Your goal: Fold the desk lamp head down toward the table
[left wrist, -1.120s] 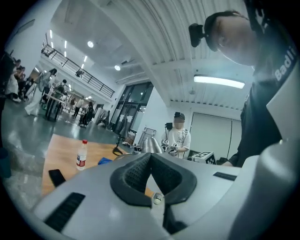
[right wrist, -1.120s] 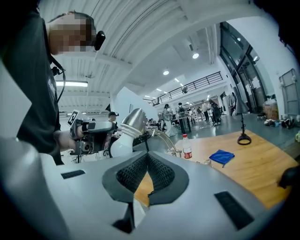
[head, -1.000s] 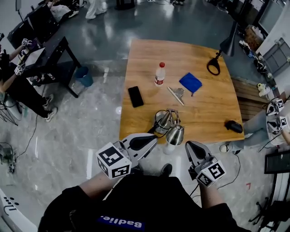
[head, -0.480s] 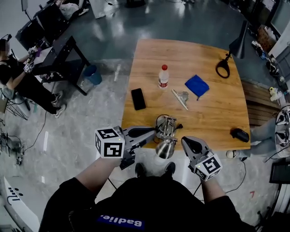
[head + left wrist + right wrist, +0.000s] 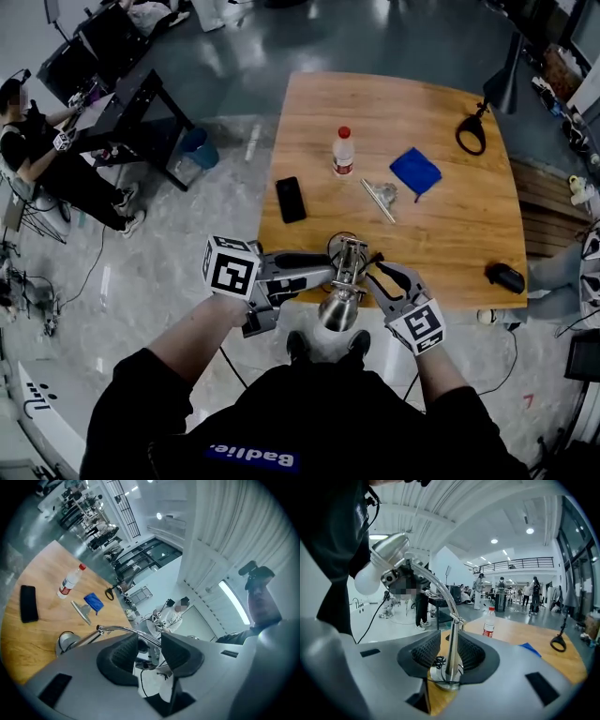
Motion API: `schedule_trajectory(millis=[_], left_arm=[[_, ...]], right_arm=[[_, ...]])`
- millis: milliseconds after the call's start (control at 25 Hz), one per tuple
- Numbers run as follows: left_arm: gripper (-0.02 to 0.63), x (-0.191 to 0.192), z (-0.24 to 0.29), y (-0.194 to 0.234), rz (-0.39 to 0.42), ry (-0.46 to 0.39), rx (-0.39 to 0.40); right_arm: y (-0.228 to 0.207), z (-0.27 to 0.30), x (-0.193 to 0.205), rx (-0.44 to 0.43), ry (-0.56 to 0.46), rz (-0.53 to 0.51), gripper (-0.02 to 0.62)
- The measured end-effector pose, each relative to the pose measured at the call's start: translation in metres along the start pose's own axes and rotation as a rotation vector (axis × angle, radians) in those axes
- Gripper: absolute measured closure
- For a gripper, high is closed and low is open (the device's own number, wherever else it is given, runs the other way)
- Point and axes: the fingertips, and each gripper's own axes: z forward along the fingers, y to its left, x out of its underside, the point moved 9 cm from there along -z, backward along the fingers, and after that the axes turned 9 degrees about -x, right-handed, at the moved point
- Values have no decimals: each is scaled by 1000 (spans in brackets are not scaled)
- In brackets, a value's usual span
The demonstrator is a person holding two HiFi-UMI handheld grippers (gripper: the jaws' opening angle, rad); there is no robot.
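The desk lamp [image 5: 349, 267] stands at the tabletop's [image 5: 450, 234] near edge, its post ungripped between the right claw's [image 5: 449, 654] opening jaws and its curved neck crossing just past the left claw's [image 5: 149, 648] opening jaws, while the red-capped bottle's [image 5: 343, 153] contents cannot be made out.

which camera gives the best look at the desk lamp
The right gripper view: the desk lamp stands side-on, from base up the post and curved neck to the head with its bulb. The head view looks down on it, foreshortened. The left gripper view catches only its base and part of the neck.
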Motion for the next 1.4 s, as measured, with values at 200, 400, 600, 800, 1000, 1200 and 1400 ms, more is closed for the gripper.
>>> schedule_trajectory(millis=[200, 400, 600, 800, 1000, 1200, 1400], left_arm=[[460, -8, 7, 2, -101, 95, 69], [460, -9, 20, 6, -185, 205, 98], [462, -11, 29, 6, -210, 268, 101], [462, -11, 31, 7, -249, 272, 122], [473, 1, 28, 11, -200, 311, 80], [480, 9, 29, 16, -227, 237, 133], [501, 26, 30, 20, -121, 286, 71]], right_arm=[[-6, 23, 5, -14, 60, -94, 479], [-9, 40, 9, -2, 137, -230, 476], [-14, 58, 15, 9, 184, -276, 472], [-20, 74, 21, 10, 209, -274, 472], [-22, 77, 22, 11, 176, -231, 476], [-24, 76, 23, 12, 156, -208, 483], [-23, 75, 23, 15, 156, -200, 483]])
